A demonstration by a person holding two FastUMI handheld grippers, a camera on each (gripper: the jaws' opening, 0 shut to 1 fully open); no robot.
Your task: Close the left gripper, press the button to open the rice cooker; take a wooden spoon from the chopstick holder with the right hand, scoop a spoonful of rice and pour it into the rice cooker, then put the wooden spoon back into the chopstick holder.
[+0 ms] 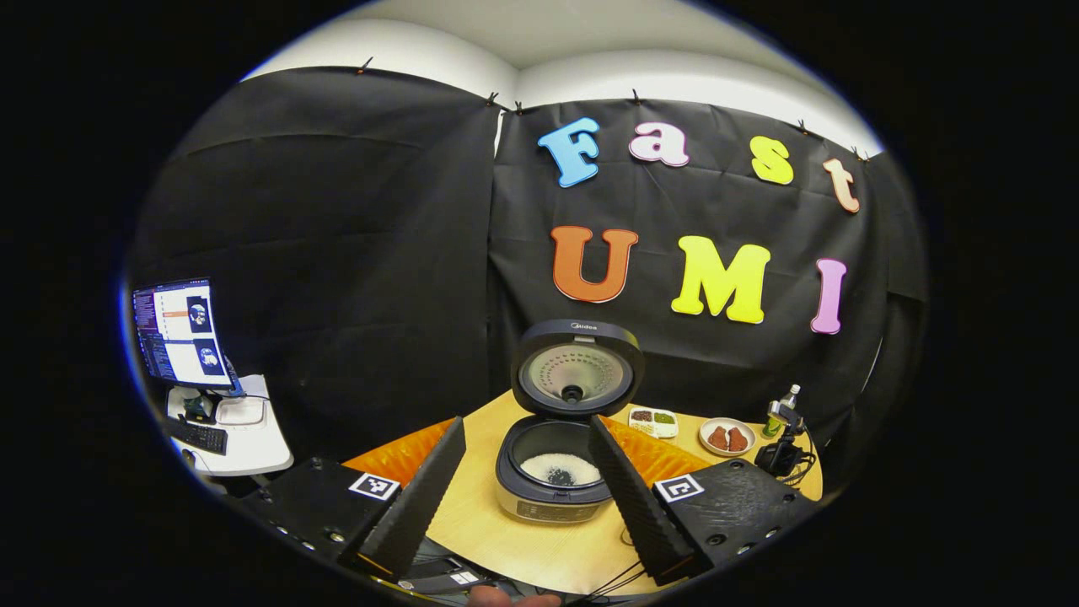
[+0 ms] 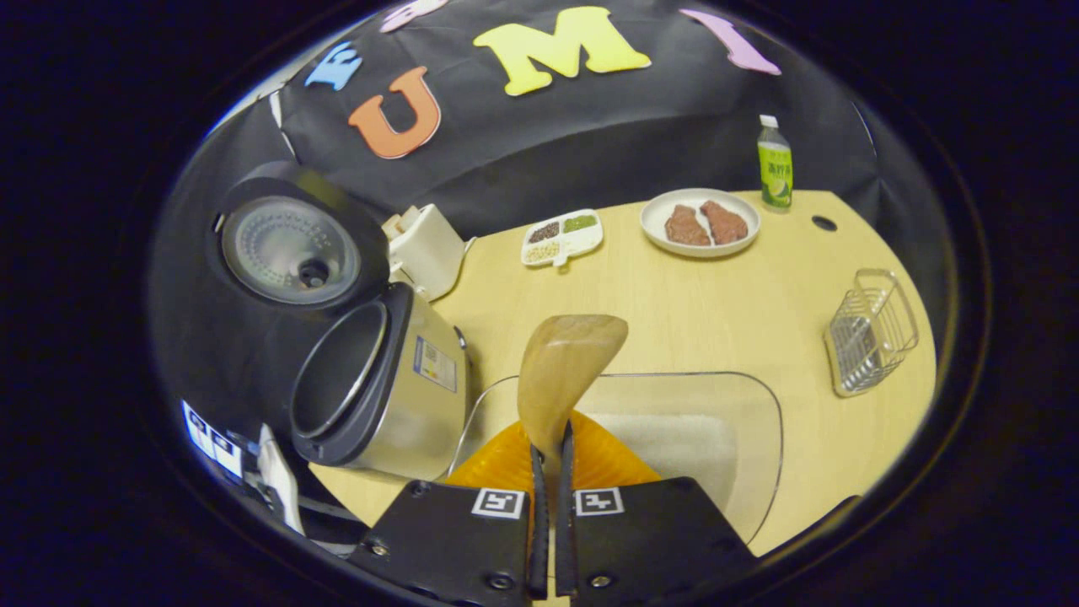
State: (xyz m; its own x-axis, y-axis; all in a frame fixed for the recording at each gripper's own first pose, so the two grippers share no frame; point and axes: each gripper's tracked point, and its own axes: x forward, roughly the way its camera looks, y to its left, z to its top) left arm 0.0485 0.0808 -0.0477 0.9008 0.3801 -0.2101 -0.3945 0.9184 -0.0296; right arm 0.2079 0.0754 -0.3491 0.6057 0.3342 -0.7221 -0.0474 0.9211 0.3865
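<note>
The rice cooker point(image 1: 552, 489) stands on the table with its lid point(image 1: 577, 371) raised, and white rice lies in its pot point(image 1: 560, 466). My left gripper point(image 1: 527, 421) is open in front of it, holding nothing. In the right gripper view, the cooker point(image 2: 379, 392) is at the left with its lid point(image 2: 291, 249) up. My right gripper point(image 2: 550, 447) is shut on the handle of the wooden spoon point(image 2: 569, 354). The spoon's bowl points forward above a clear glass dish of rice point(image 2: 674, 434); no rice shows on it. The wire chopstick holder point(image 2: 872, 329) stands at the right.
At the back of the wooden table point(image 2: 674, 303) are a plate with brown pieces point(image 2: 700, 223), a divided dish of grains point(image 2: 562, 238) and a green bottle point(image 2: 774, 169). A white appliance point(image 2: 426, 244) sits behind the cooker. A side desk with a monitor point(image 1: 181, 333) stands far left.
</note>
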